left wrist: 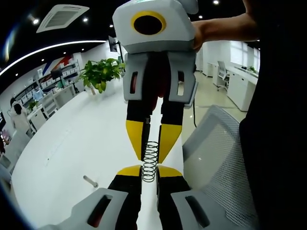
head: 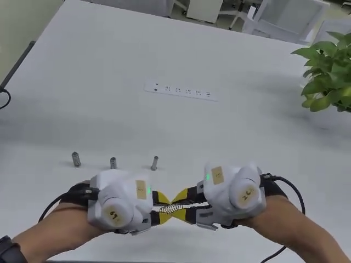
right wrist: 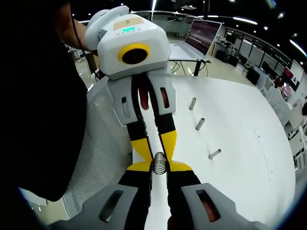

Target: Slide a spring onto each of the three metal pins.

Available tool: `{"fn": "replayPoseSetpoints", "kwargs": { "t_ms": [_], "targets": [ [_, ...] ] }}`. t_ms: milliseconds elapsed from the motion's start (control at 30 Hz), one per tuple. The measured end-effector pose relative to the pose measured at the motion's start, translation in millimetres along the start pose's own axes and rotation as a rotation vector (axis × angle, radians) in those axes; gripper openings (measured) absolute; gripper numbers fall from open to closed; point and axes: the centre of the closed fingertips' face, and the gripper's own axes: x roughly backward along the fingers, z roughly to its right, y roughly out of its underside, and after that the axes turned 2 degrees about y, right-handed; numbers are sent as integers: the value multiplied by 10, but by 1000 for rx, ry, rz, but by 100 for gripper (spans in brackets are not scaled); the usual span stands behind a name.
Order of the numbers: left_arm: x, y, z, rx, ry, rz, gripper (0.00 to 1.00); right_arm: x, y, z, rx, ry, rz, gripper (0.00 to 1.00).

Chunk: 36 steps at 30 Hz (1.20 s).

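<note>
My left tongs and right tongs meet tip to tip above the tabletop's near edge. Both are closed on one spring, an end each. Three pins sit just beyond.

Left gripper and right gripper have white bodies and black fingers tipped yellow; silver spring; grey metal pins; white surface; green plant
</note>
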Motion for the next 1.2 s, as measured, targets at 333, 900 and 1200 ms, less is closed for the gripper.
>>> {"fn": "replayPoseSetpoints", "kwargs": {
  "t_ms": [333, 900, 1200],
  "targets": [
    [135, 75, -120, 71, -54, 17, 9, 12, 66, 43, -32, 17, 4, 8],
    [533, 268, -431, 251, -200, 88, 18, -108, 215, 199, -75, 58, -46, 8],
    [755, 490, -541, 316, -275, 85, 23, -191, 293, 366, -76, 60, -81, 8]
  ]
}}
